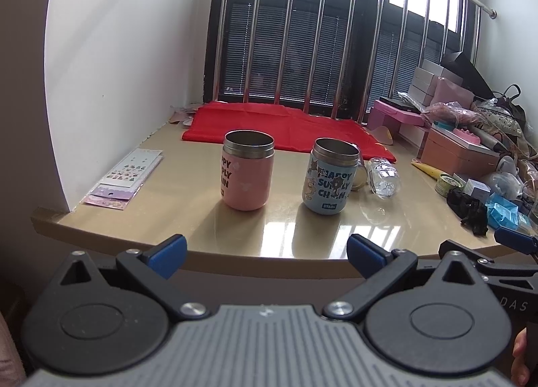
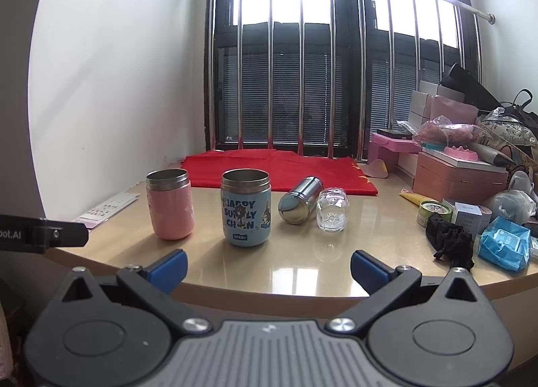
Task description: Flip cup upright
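A pink cup (image 1: 247, 171) (image 2: 169, 203) and a blue cartoon cup (image 1: 331, 177) (image 2: 245, 207) stand upright, mouths up, on the beige table (image 1: 269, 229) (image 2: 302, 266). A steel cup (image 2: 299, 200) lies on its side right of the blue cup, its base toward me; it is mostly hidden behind the blue cup in the left wrist view. A clear glass cup (image 2: 332, 208) (image 1: 383, 177) lies on its side beside it. My left gripper (image 1: 267, 252) is open and empty at the near table edge. My right gripper (image 2: 269, 267) is open and empty, also short of the cups.
A red cloth (image 1: 285, 128) (image 2: 279, 173) lies at the back by the barred window. Sticker sheets (image 1: 124, 175) lie at the left. Boxes, bags, a black cloth (image 2: 450, 240) and a blue packet (image 2: 504, 245) crowd the right side.
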The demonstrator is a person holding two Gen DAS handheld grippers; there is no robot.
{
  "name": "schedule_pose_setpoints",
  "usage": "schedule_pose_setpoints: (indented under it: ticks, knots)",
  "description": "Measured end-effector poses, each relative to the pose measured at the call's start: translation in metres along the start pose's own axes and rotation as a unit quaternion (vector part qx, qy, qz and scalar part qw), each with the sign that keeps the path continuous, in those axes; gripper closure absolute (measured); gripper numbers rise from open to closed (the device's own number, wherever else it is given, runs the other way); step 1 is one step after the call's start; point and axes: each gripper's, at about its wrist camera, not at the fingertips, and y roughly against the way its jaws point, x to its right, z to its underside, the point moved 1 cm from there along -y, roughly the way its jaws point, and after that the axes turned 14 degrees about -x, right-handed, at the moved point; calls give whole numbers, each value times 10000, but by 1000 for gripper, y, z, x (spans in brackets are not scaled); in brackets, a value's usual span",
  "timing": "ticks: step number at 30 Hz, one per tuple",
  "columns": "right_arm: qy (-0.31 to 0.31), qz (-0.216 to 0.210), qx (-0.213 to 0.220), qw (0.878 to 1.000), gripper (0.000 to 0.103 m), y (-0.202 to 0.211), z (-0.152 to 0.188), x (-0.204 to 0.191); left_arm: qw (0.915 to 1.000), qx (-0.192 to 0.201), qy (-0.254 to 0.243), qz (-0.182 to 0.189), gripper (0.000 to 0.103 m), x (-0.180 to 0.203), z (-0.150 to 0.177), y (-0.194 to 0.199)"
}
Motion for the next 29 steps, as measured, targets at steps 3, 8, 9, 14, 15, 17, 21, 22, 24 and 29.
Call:
schedule_pose_setpoints:
  ticks: [3, 8, 9, 14, 15, 17, 21, 22, 24, 29]
  knots:
    - [-3, -8, -12, 10000, 0, -1, 0, 1, 10000, -13, -7, 18, 0, 0, 0, 0]
    - [1, -19, -2, 10000, 0, 0, 0, 0, 10000, -5, 14, 28, 0, 0, 0, 1]
    - [3, -15, -2, 10000, 0, 0, 0, 0, 10000, -2, 16, 23, 0, 0, 0, 1]
    - [9, -20, 15, 10000, 0, 1, -1, 0, 10000, 4, 25, 20, 0, 0, 0, 3]
    - [7, -24, 14, 10000, 0, 1, -1, -1, 10000, 4, 29, 19, 0, 0, 0, 3]
    - [11, -23, 17, 10000, 0, 1, -1, -1, 10000, -2, 26, 18, 0, 0, 0, 3]
    - [18, -35, 27, 10000, 0, 3, -2, -1, 10000, 1, 29, 22, 0, 0, 0, 4]
    - [18, -29, 30, 10000, 0, 3, -2, -1, 10000, 4, 35, 31, 0, 0, 0, 4]
    - [17, -24, 37, 10000, 0, 3, -2, -1, 10000, 14, 51, 42, 0, 0, 1, 6]
    - [22, -15, 39, 10000, 0, 4, -3, -2, 9999, -5, 44, 141, 0, 1, 1, 7]
